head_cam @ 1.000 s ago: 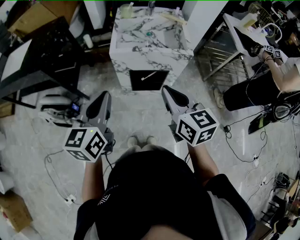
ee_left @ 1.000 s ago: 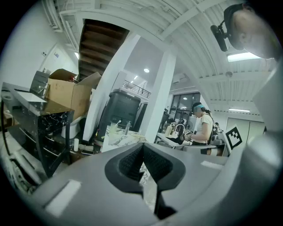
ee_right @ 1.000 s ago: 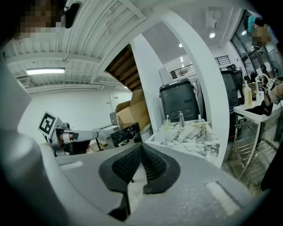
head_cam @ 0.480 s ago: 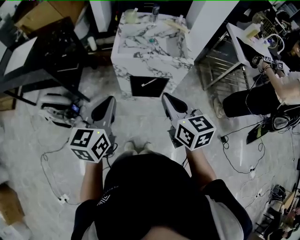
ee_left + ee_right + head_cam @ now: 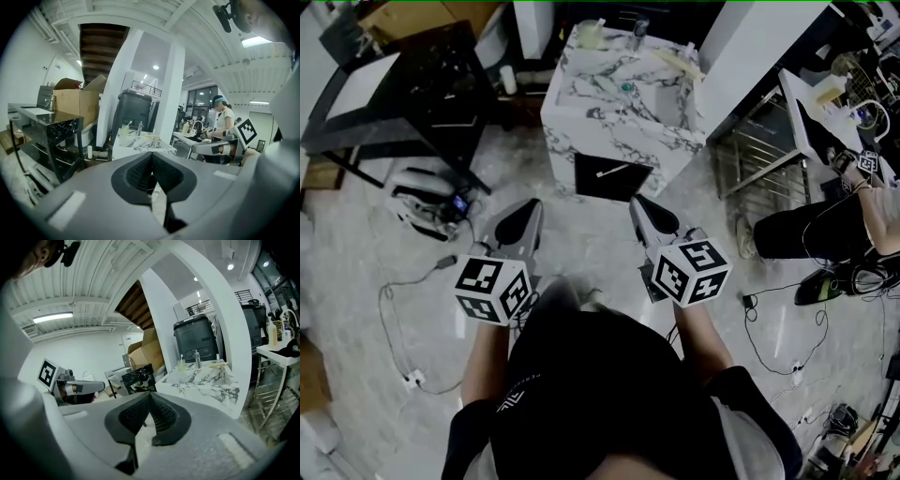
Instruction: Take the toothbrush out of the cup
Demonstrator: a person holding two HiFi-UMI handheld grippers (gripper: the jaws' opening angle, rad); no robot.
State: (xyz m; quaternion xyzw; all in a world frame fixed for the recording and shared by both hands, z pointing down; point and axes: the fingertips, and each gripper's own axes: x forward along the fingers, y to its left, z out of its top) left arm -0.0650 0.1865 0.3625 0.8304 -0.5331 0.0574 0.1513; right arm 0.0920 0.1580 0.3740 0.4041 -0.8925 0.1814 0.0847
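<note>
A pale cup with a white toothbrush upright in it stands at the back left corner of the marble sink counter. The left gripper view shows the cup far ahead; so does the right gripper view, with the cup small on the counter. My left gripper and right gripper hang side by side over the floor, well short of the counter. Both are shut with nothing between the pads, as their own views show: left gripper, right gripper.
A faucet rises at the counter's back edge. A black table stands to the left, a metal rack and a seated person to the right. Cables and a white device lie on the floor.
The head view has shifted, so the counter now sits lower and further right in it. Both grippers stay shut and side by side, a little lower than before.
</note>
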